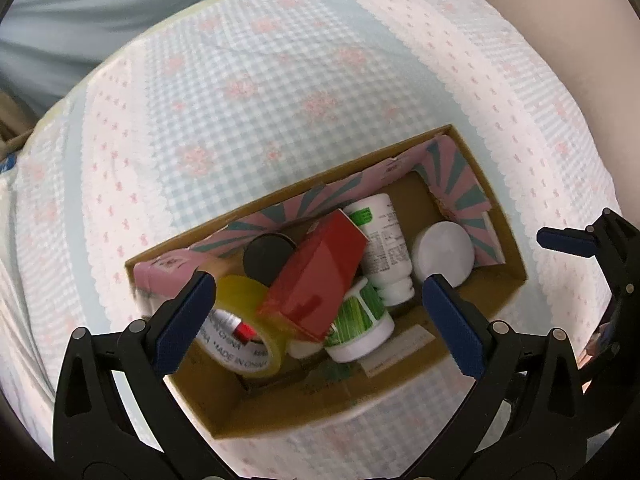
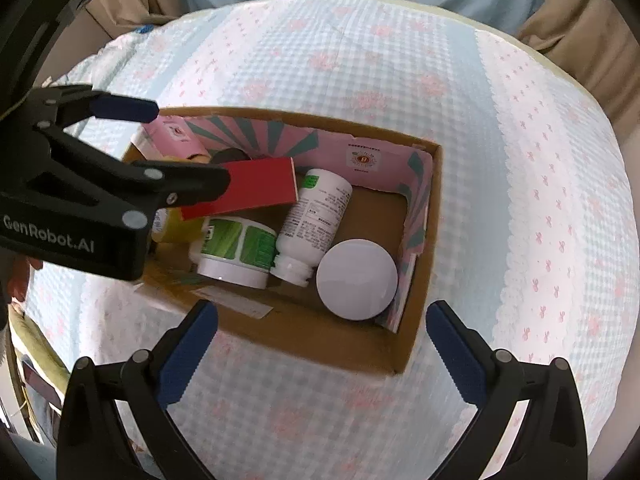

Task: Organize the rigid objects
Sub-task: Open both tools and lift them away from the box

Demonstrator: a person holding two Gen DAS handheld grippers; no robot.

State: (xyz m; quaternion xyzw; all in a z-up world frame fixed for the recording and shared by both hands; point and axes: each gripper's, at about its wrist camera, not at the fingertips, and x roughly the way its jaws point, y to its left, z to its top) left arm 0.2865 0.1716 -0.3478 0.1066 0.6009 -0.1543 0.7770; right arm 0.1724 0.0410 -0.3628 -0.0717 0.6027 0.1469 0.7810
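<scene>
left hand-held gripper [image 1: 320, 312]: jaws wide, empty; right hand-held gripper [image 2: 322, 338]: jaws wide, empty

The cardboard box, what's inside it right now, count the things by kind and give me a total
Inside the cardboard box:
Tape rolls: 1, the yellowish tape roll
Red boxes: 1, the red box
White bottles and jars: 3, the tall white bottle, the green-labelled jar, the white round-lidded jar
Black round lids: 1, the black lid
Pink packets: 1, the pink packet
Total: 7

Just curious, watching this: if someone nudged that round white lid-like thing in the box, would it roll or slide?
The white round piece looks smooth and lies flat, so it would probably slide, not roll. The cardboard box wall beside it should stop it quickly.
</scene>
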